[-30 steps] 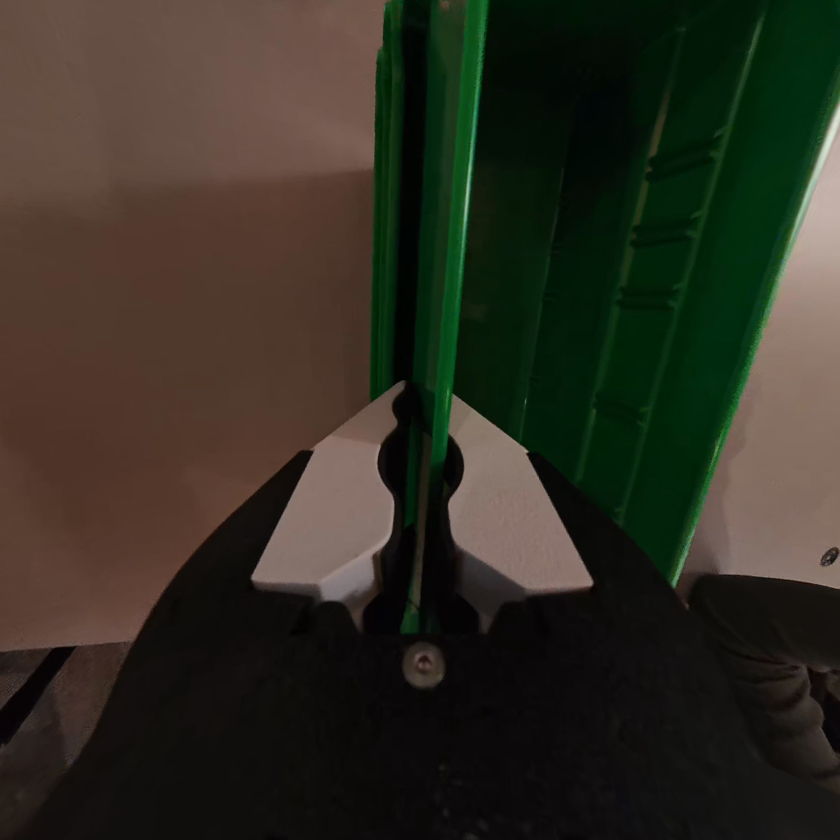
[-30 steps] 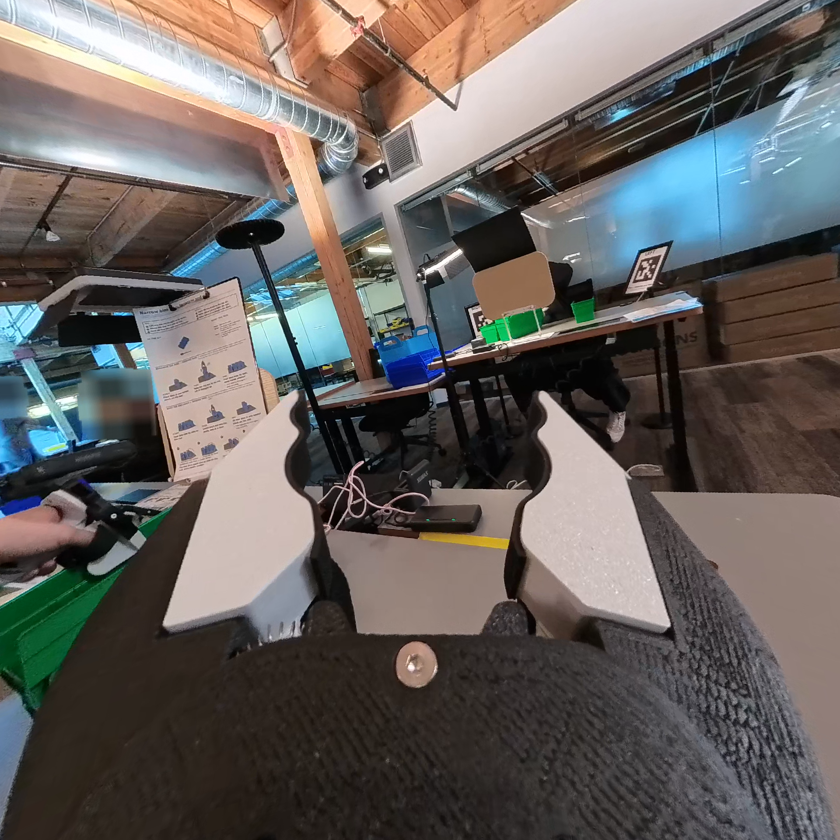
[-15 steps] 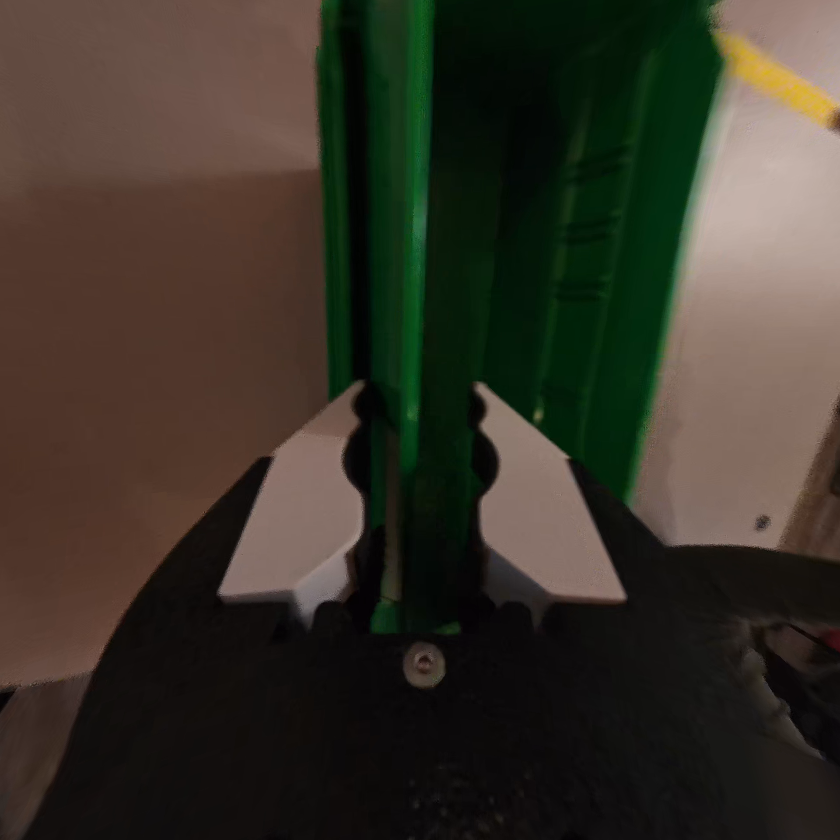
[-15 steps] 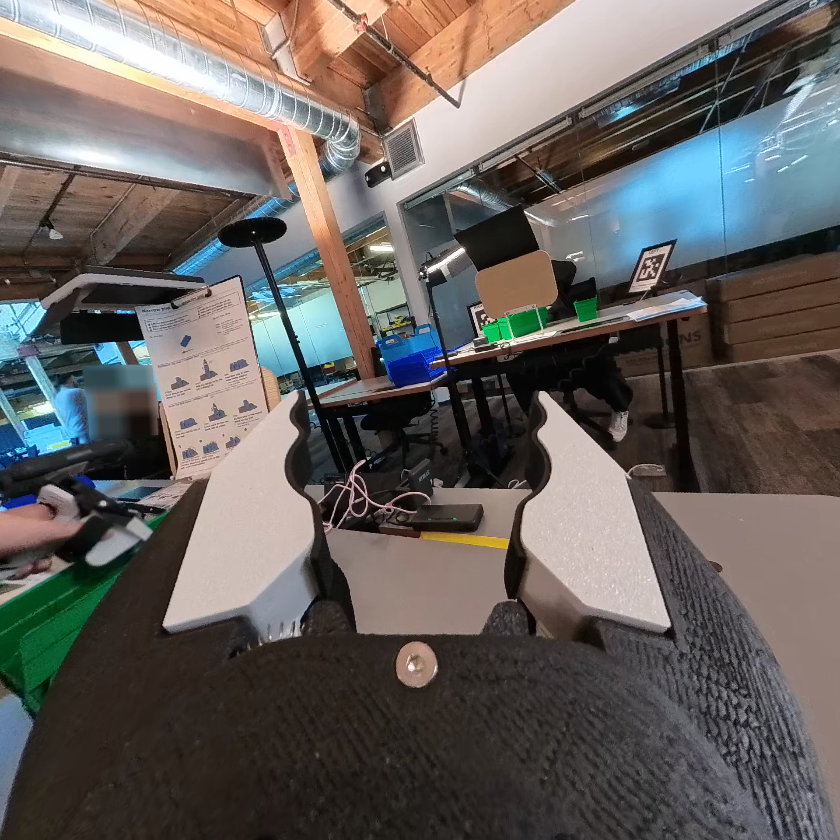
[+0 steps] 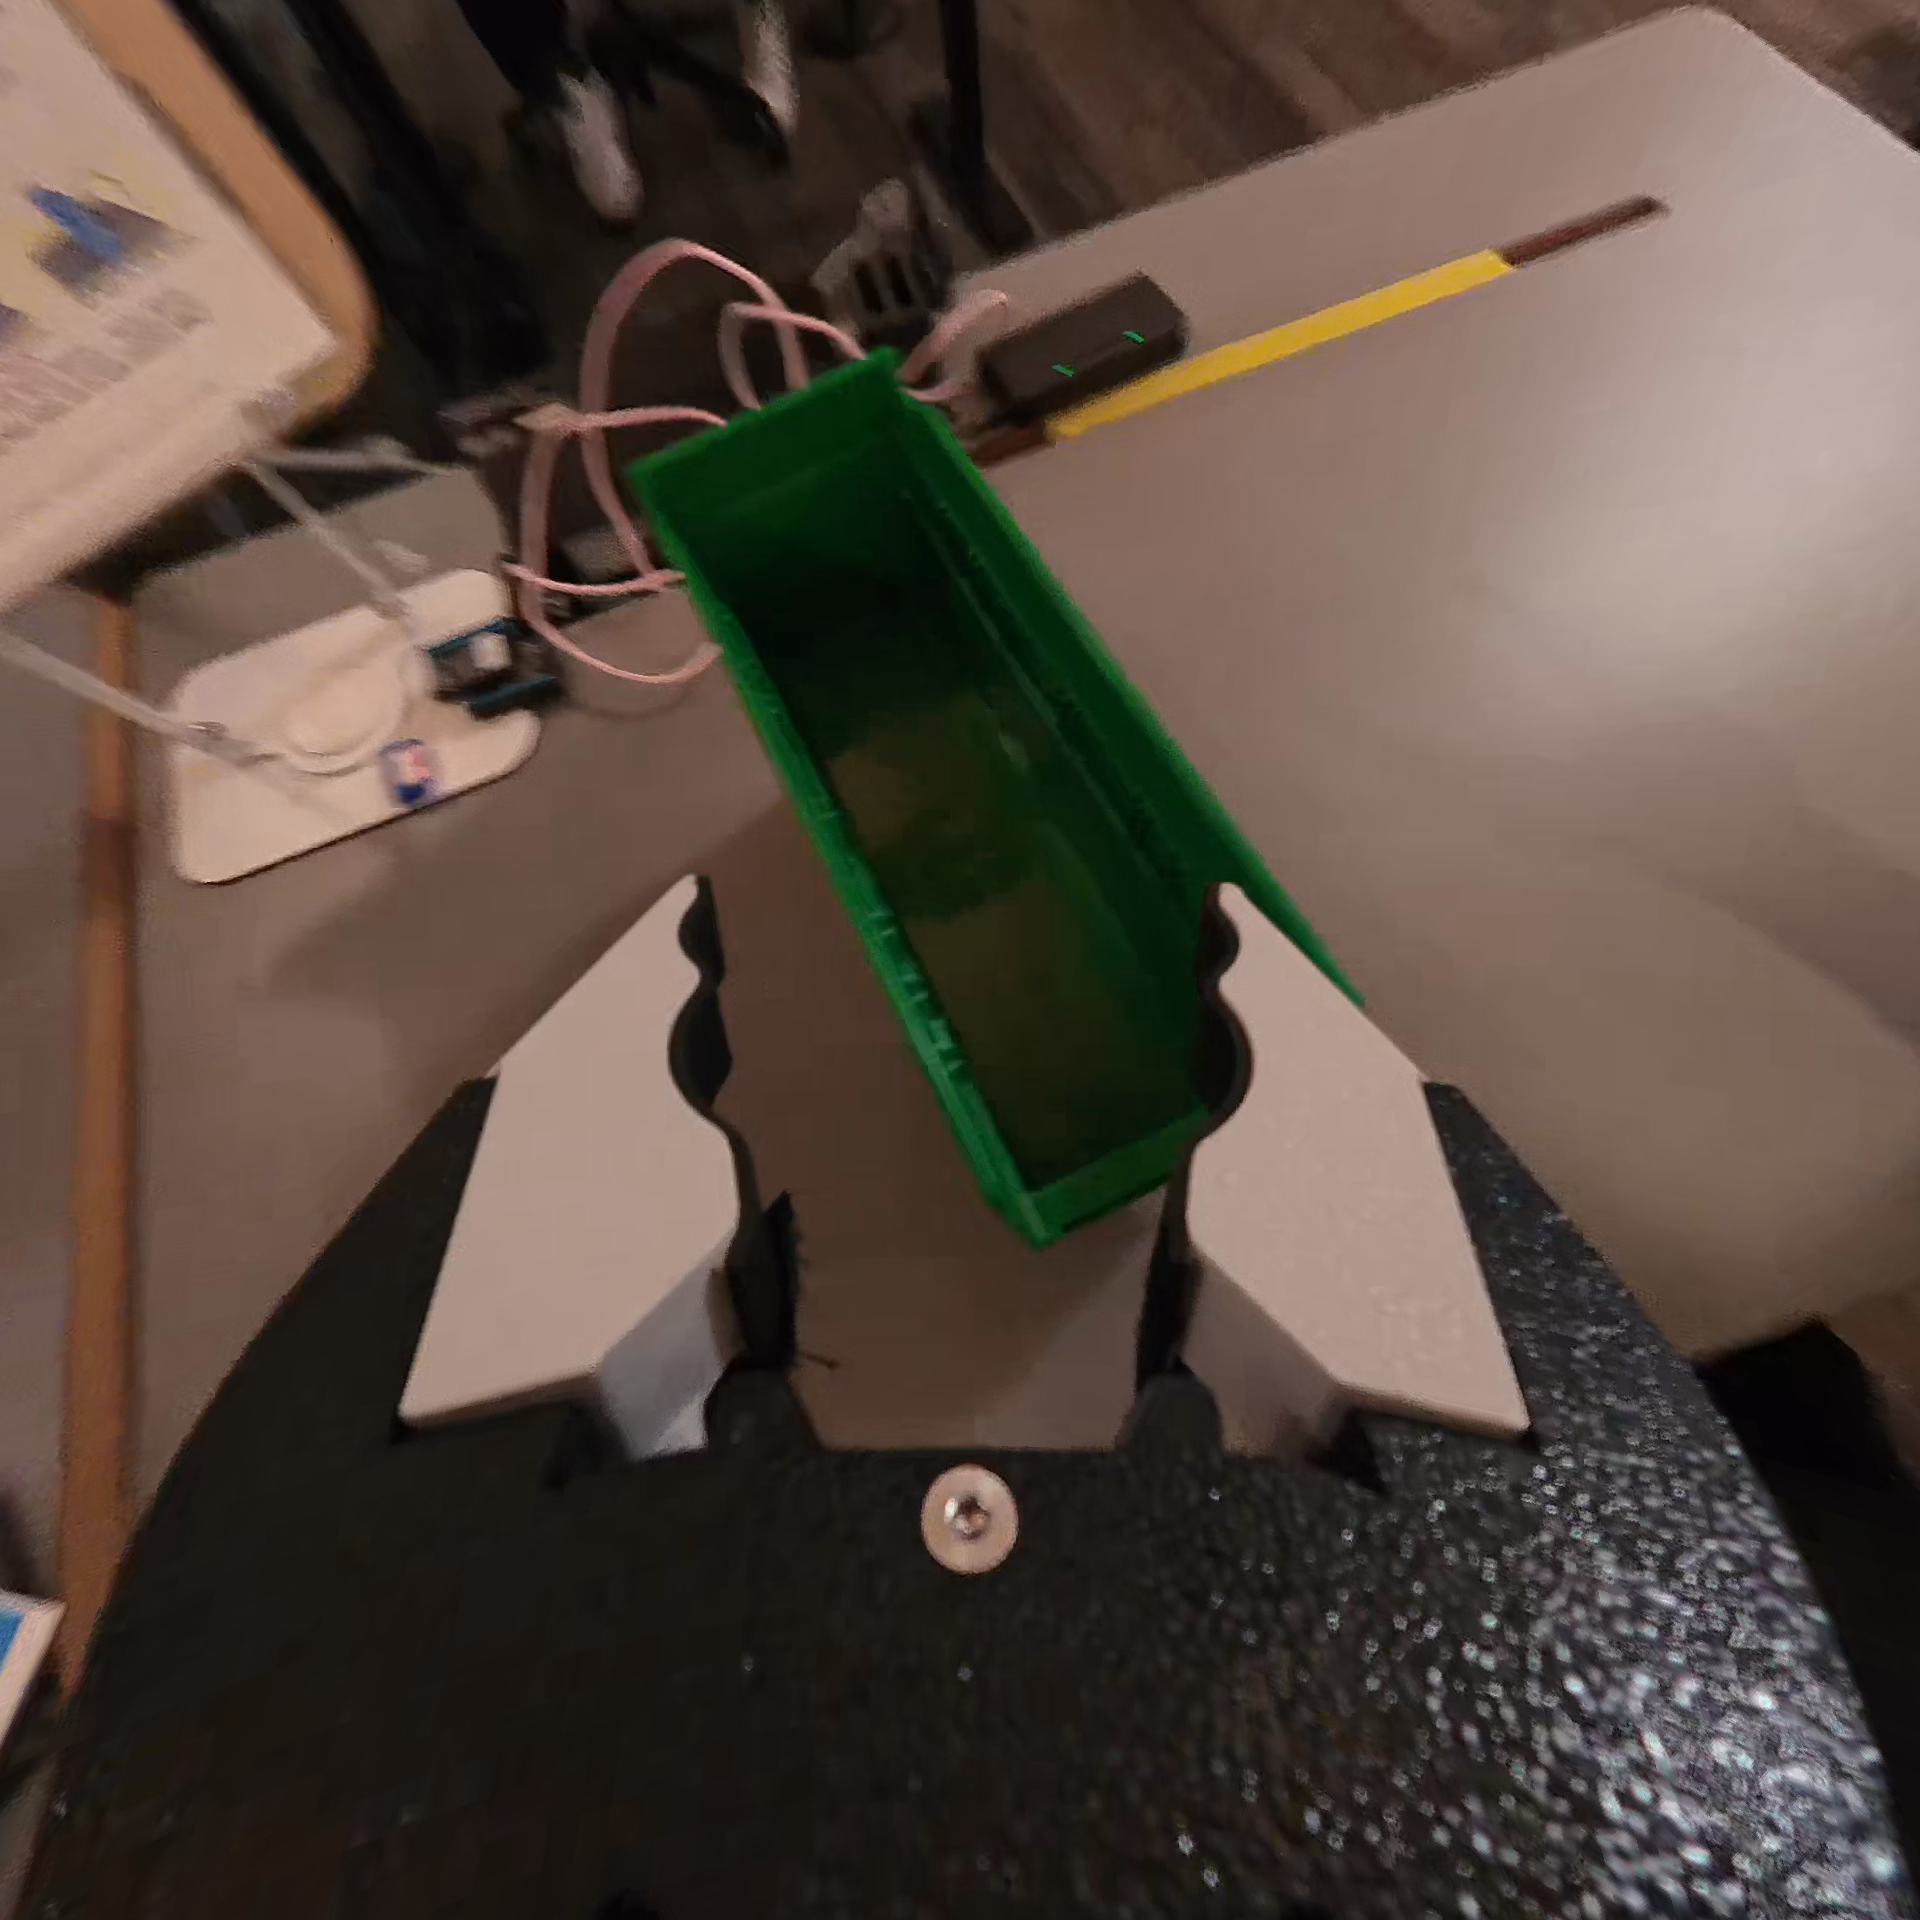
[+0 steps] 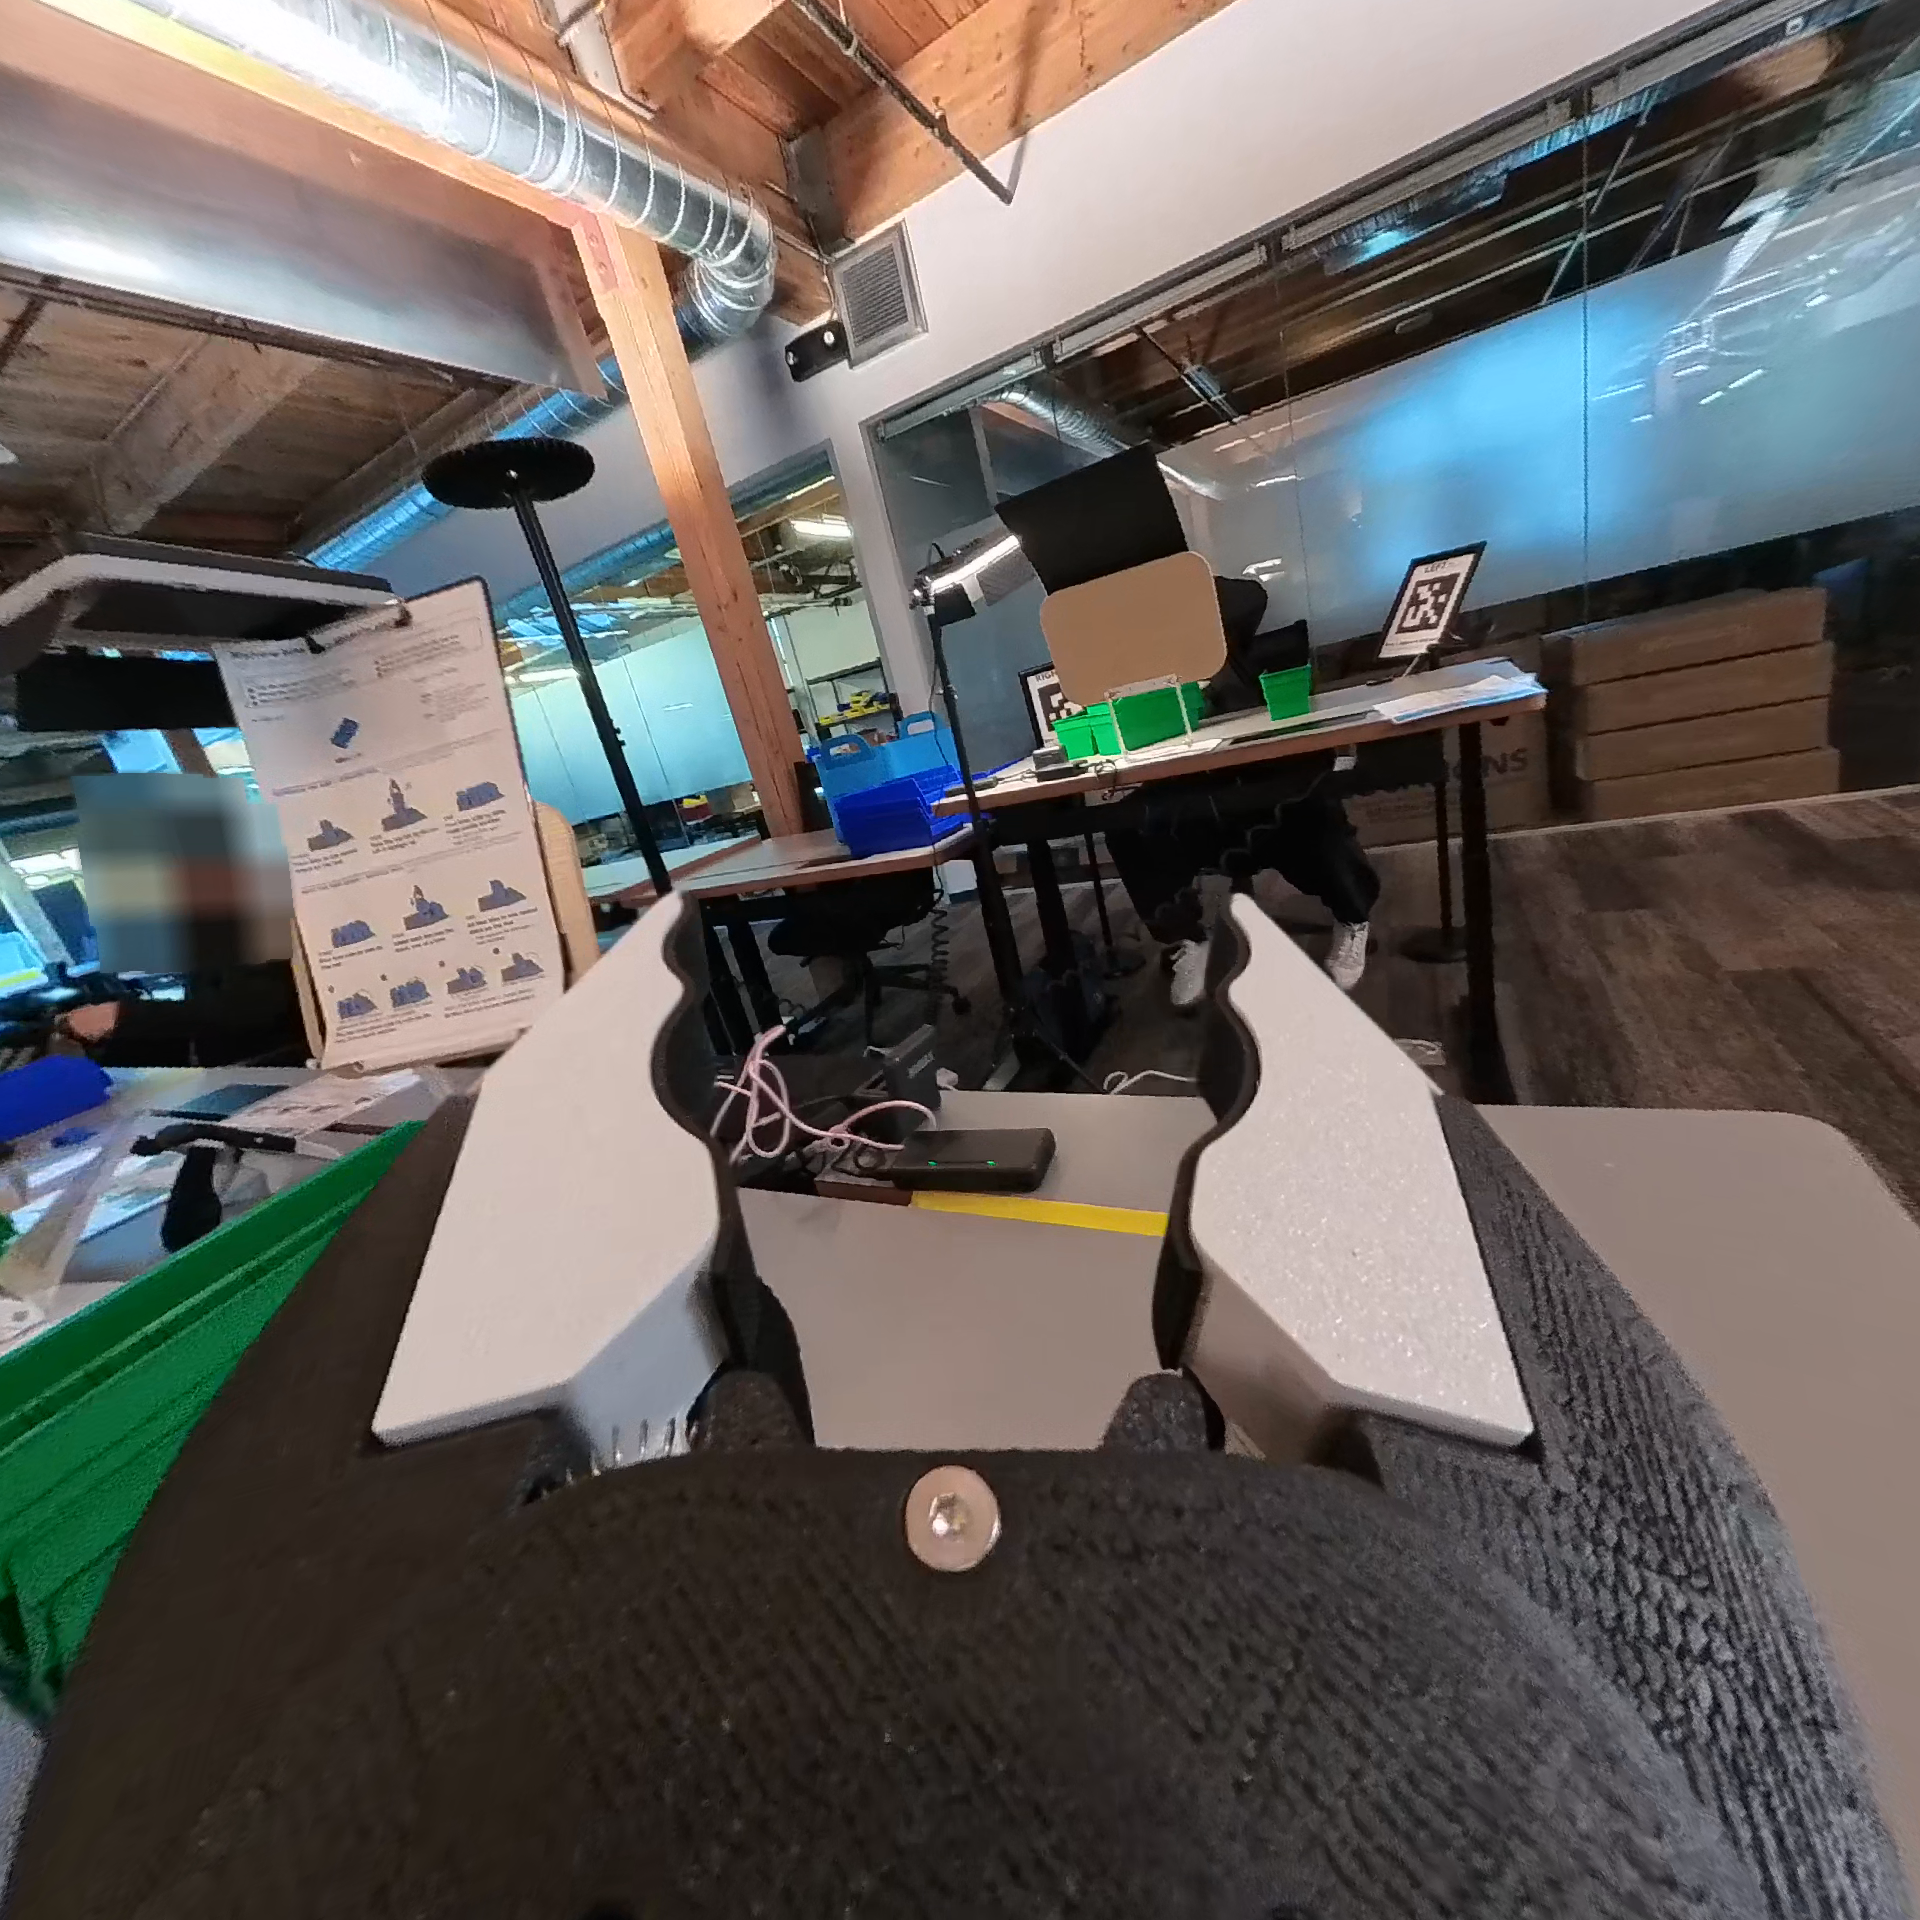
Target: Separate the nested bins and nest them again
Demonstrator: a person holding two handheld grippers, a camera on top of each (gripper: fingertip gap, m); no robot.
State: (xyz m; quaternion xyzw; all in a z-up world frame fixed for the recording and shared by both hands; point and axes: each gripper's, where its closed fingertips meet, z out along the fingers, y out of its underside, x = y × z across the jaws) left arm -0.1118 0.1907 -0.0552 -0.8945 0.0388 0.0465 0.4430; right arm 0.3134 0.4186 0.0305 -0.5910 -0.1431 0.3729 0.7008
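Observation:
A long green bin (image 5: 966, 790) lies on the grey table (image 5: 1507, 675) in the left wrist view, its open top toward the camera, running from between my fingers up and left. My left gripper (image 5: 961, 904) is open and above the bin's near end; its right finger (image 5: 1320, 1174) stands close beside the bin's near corner. In the right wrist view the green bin (image 6: 156, 1340) shows at the lower left edge, its stepped side suggesting nested walls. My right gripper (image 6: 956, 914) is open and empty, to the right of the bin, aimed across the table.
Pink cables (image 5: 644, 436), a black box with green lights (image 5: 1086, 338) and a yellow tape strip (image 5: 1278, 348) lie at the table's far edge. A white pad (image 5: 343, 727) lies to the left. An instruction board (image 6: 395, 831) and other desks with green and blue bins stand beyond.
My left gripper was shut on the green bin's wall; it has opened, let go and pulled back, tilting up to show the whole bin. The right gripper has barely moved.

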